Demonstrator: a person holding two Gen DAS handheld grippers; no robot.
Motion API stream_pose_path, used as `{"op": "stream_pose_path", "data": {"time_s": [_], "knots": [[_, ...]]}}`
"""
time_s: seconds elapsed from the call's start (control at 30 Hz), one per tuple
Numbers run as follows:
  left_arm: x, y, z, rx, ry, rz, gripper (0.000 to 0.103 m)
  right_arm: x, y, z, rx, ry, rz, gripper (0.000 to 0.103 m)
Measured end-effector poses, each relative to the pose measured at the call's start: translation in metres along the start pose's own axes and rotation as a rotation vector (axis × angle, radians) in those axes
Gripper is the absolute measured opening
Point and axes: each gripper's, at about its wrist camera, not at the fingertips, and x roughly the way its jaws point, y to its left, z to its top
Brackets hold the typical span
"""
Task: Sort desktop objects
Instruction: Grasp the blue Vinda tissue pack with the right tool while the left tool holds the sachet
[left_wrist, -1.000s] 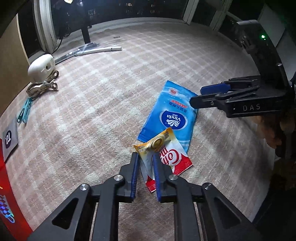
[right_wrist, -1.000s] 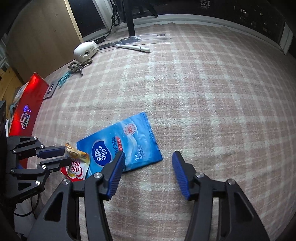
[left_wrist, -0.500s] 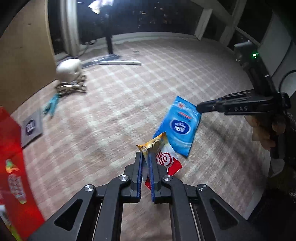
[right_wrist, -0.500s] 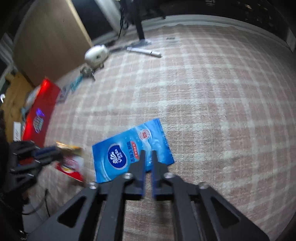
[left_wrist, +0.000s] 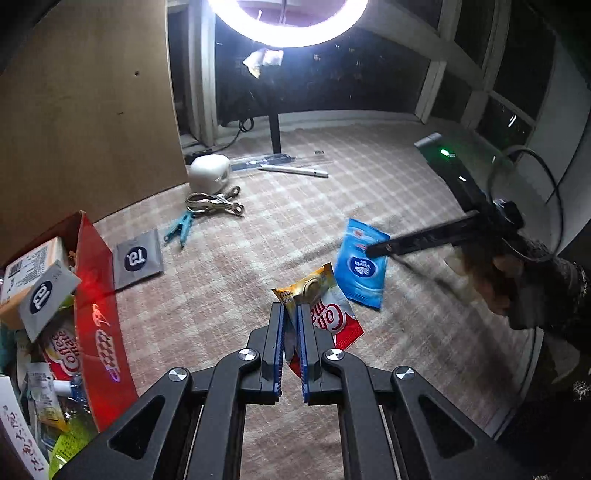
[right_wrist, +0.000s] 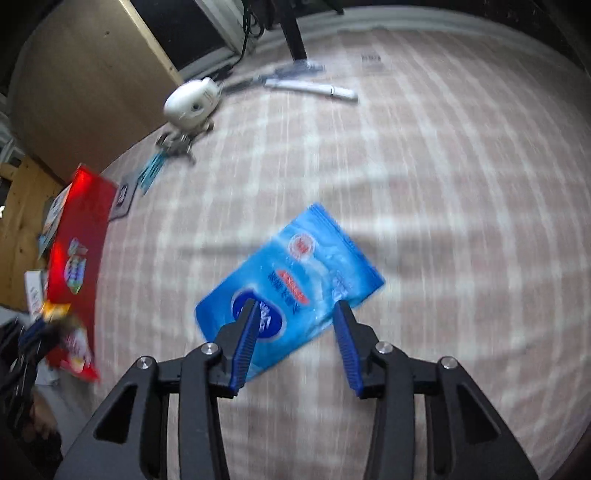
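My left gripper is shut on a red and yellow Coffee-mate sachet and holds it up off the checked cloth. A blue Vinda wipes packet lies flat on the cloth beyond it. In the right wrist view my right gripper is open just above that blue packet, one finger over its logo end. The right gripper also shows side-on in the left wrist view, at the packet's right edge. The held sachet shows blurred in the right wrist view.
A red box full of sachets stands at the left. On the cloth lie a grey Ta sachet, a teal clip, a metal clamp, a white round device and a white pen. A ring light shines above.
My left gripper has lifted and drawn back with the sachet, bringing the red box into view. My right gripper shut half a second ago and has now opened over the blue packet.
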Motion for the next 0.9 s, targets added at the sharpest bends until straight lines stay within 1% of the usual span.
{"op": "stream_pose_path", "data": {"time_s": [0.07, 0.13, 0.17, 0.33, 0.37, 0.43, 0.47, 0.57, 0.63, 0.67, 0.7, 0.8, 0.83, 0.87, 0.9], "knots": [[-0.004, 0.005, 0.0, -0.008, -0.007, 0.001, 0.006, 0.004, 0.004, 0.011, 0.011, 0.006, 0.0, 0.051], [-0.006, 0.011, -0.002, -0.021, -0.015, 0.012, 0.006, 0.01, 0.012, 0.019, 0.021, 0.023, -0.018, 0.054], [-0.007, 0.013, -0.003, -0.024, -0.017, 0.013, 0.006, 0.013, 0.015, 0.024, 0.025, 0.032, -0.026, 0.055], [-0.015, 0.021, -0.008, -0.036, -0.042, 0.02, 0.006, 0.002, 0.025, 0.011, 0.097, 0.071, -0.134, 0.055], [-0.017, 0.023, -0.009, -0.037, -0.051, 0.027, 0.006, 0.001, 0.025, 0.007, 0.133, 0.073, -0.144, 0.055], [-0.02, 0.028, -0.012, -0.054, -0.069, 0.017, 0.006, 0.002, 0.027, 0.006, 0.209, 0.069, -0.151, 0.055], [-0.021, 0.03, -0.013, -0.063, -0.077, 0.01, 0.006, 0.007, 0.03, 0.008, 0.238, 0.079, -0.177, 0.055], [-0.026, 0.037, -0.019, -0.077, -0.091, -0.006, 0.006, 0.015, 0.029, 0.01, 0.322, 0.128, -0.235, 0.055], [-0.03, 0.041, -0.024, -0.08, -0.098, -0.01, 0.006, 0.016, 0.027, 0.012, 0.367, 0.166, -0.256, 0.055], [-0.033, 0.042, -0.027, -0.081, -0.101, -0.011, 0.006, 0.019, 0.024, 0.012, 0.406, 0.201, -0.226, 0.057], [-0.036, 0.045, -0.031, -0.085, -0.106, -0.014, 0.006, 0.02, 0.023, 0.013, 0.424, 0.212, -0.213, 0.059], [-0.047, 0.053, -0.041, -0.107, -0.128, -0.017, 0.006, 0.023, 0.026, 0.016, 0.455, 0.225, -0.234, 0.061], [-0.05, 0.055, -0.042, -0.108, -0.133, -0.015, 0.006, 0.026, 0.031, 0.017, 0.432, 0.221, -0.256, 0.064], [-0.054, 0.058, -0.044, -0.11, -0.139, -0.012, 0.006, 0.03, 0.037, 0.018, 0.404, 0.216, -0.28, 0.072], [-0.058, 0.06, -0.046, -0.114, -0.146, -0.011, 0.006, 0.033, 0.041, 0.018, 0.386, 0.21, -0.299, 0.076]]}}
